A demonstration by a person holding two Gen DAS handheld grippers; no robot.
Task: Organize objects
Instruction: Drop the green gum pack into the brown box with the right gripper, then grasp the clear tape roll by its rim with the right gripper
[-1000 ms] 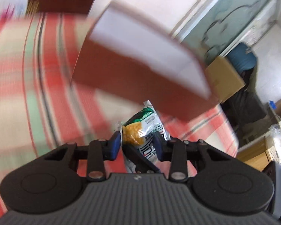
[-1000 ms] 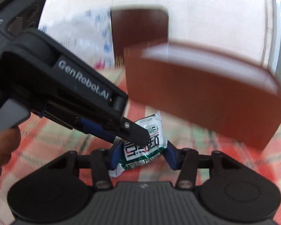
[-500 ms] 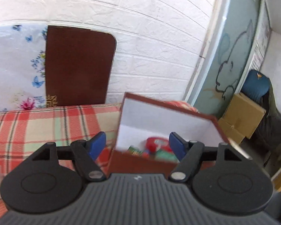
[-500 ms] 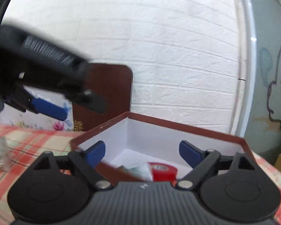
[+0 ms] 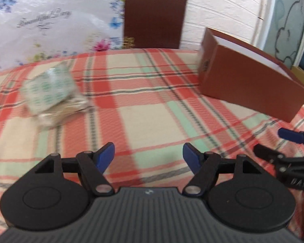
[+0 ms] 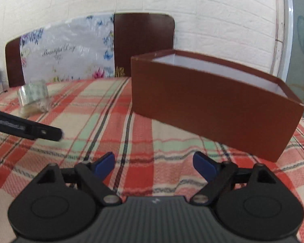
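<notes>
1. Clear packet (image 5: 52,93) with green print, blurred in both views, lies on the plaid tablecloth (image 5: 152,109) of the table, far left, well apart from the brown box (image 6: 212,109).
2. It looks like a thin plastic bag with loose contents: light, soft, crinkly and probably slippery. I would pinch it at a bunched edge or across its narrow middle, not on a flat face.
3. The box stands open-topped to the right, with white inner walls; its contents are hidden from here.
4. Left tool (image 5: 148,158) hovers low over the cloth, aimed between packet and box, its blue fingers spread wide and empty.
5. Right tool (image 6: 154,166) is likewise spread and empty, level, facing the box's long side.
6. A dark chair back (image 6: 143,42) and a floral bag (image 6: 66,52) stand behind the table.
</notes>
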